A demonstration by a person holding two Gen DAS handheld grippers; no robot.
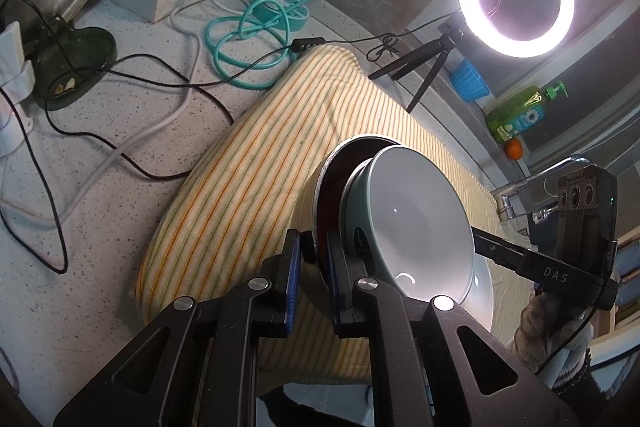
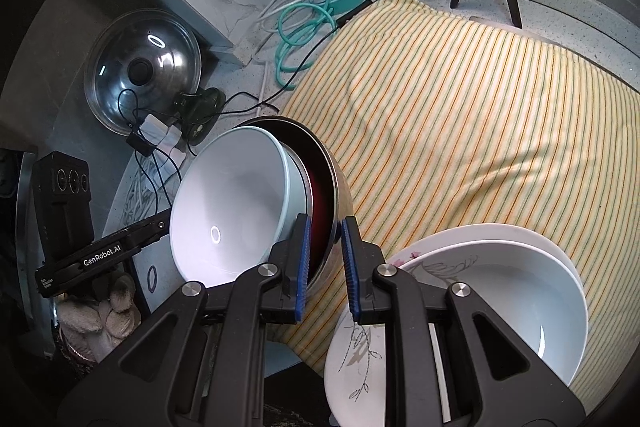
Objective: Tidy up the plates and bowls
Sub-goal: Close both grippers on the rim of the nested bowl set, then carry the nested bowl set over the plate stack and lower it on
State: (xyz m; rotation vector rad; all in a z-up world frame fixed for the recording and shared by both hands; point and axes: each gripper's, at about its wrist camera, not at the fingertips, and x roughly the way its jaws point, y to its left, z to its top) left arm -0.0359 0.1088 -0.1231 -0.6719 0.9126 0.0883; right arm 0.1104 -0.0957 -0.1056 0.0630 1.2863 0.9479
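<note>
Both grippers pinch one tilted metal bowl's (image 2: 328, 183) rim above the striped cloth (image 2: 460, 115), the right gripper (image 2: 325, 267) and left gripper (image 1: 314, 267) from opposite sides, a pale bowl (image 2: 228, 211) nested inside, the floral plate stack (image 2: 400, 307) lying nearer the right hand.

Black left gripper (image 1: 313, 269), blue ribbed pads; black right gripper (image 2: 325, 269), silver screws; beige knit gloves

The pale bowl (image 2: 228, 203) looks glossy ceramic, the outer bowl (image 2: 340, 199) brushed metal; the striped cloth (image 2: 460, 115) is soft, and the table (image 1: 100, 187) speckled stone.
</note>
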